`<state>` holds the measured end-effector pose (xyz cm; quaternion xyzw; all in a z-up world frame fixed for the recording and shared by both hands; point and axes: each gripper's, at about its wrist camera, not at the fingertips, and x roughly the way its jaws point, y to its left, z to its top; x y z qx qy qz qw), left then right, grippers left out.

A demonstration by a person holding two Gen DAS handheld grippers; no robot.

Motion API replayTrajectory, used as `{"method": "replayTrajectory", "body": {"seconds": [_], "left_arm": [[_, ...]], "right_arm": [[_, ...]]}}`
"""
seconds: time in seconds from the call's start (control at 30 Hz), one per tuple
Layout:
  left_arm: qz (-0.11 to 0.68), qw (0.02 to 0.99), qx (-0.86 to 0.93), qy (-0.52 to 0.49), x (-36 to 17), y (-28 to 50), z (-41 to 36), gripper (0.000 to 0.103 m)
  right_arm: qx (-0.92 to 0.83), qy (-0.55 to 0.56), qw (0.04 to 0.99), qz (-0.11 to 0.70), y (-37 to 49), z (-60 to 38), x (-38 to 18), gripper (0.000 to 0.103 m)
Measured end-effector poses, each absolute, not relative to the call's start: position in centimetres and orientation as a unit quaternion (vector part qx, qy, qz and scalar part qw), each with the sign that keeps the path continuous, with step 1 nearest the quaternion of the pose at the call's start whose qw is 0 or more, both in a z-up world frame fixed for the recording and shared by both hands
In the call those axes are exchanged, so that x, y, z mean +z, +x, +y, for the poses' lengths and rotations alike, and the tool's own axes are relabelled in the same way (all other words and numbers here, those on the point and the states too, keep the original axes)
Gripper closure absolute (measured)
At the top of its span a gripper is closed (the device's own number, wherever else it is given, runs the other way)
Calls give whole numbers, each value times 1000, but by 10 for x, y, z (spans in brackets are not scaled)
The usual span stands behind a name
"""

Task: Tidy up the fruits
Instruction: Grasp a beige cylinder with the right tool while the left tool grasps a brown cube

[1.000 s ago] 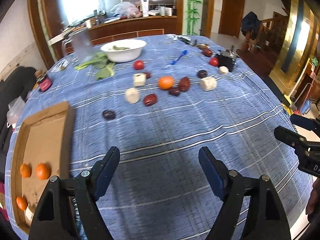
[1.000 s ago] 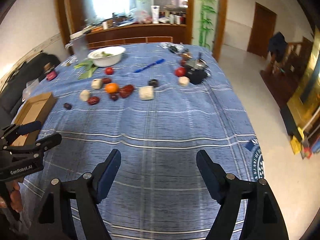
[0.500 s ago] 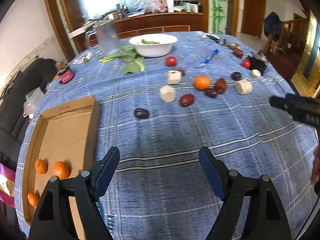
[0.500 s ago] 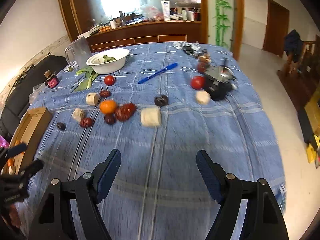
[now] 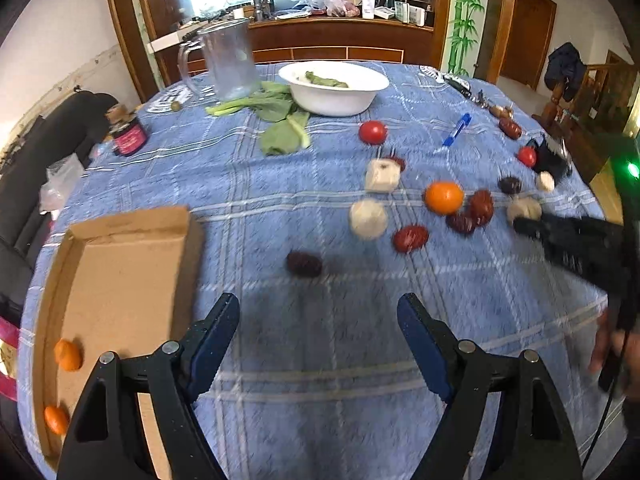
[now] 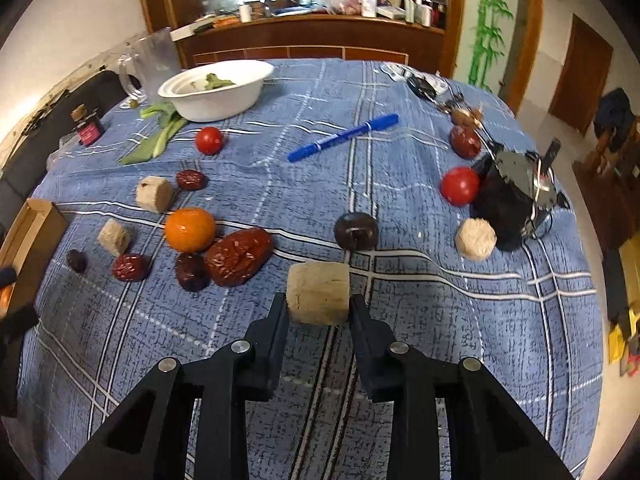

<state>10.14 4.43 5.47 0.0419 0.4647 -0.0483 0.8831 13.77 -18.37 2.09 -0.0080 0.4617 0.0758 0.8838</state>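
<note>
My right gripper (image 6: 318, 307) is shut on a pale beige chunk (image 6: 319, 298) that rests on the blue tablecloth. Close by lie an orange (image 6: 189, 229), a large red date (image 6: 239, 256), a dark date (image 6: 356, 231) and a red tomato (image 6: 459, 185). My left gripper (image 5: 318, 314) is open and empty above the cloth, a little short of a dark date (image 5: 304, 263). A cardboard tray (image 5: 116, 276) at the left holds small oranges (image 5: 68, 355). The right gripper also shows at the right of the left wrist view (image 5: 524, 227), blurred.
A white bowl (image 6: 216, 94) with greens, a clear jug (image 5: 228, 60), leafy greens (image 5: 276, 120), a blue pen (image 6: 344, 136), a small jar (image 5: 129, 136) and a black device (image 6: 514, 196) stand farther back. More beige chunks (image 5: 382, 175) and dates (image 6: 129, 267) are scattered mid-table.
My right gripper has moved forward to the fruit cluster and closed on the beige chunk. My left gripper has moved forward and stays open.
</note>
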Motion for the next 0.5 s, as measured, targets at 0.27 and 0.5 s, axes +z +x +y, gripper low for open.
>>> {"method": "replayTrajectory", "body": {"seconds": [0.27, 0.5], "left_arm": [[475, 878, -62, 17, 41, 152, 27, 23], [488, 870, -64, 37, 23, 178, 16, 23]], "right_arm": [[84, 18, 891, 445, 114, -205, 37, 71], [89, 47, 889, 447, 114, -218, 36, 71]]}}
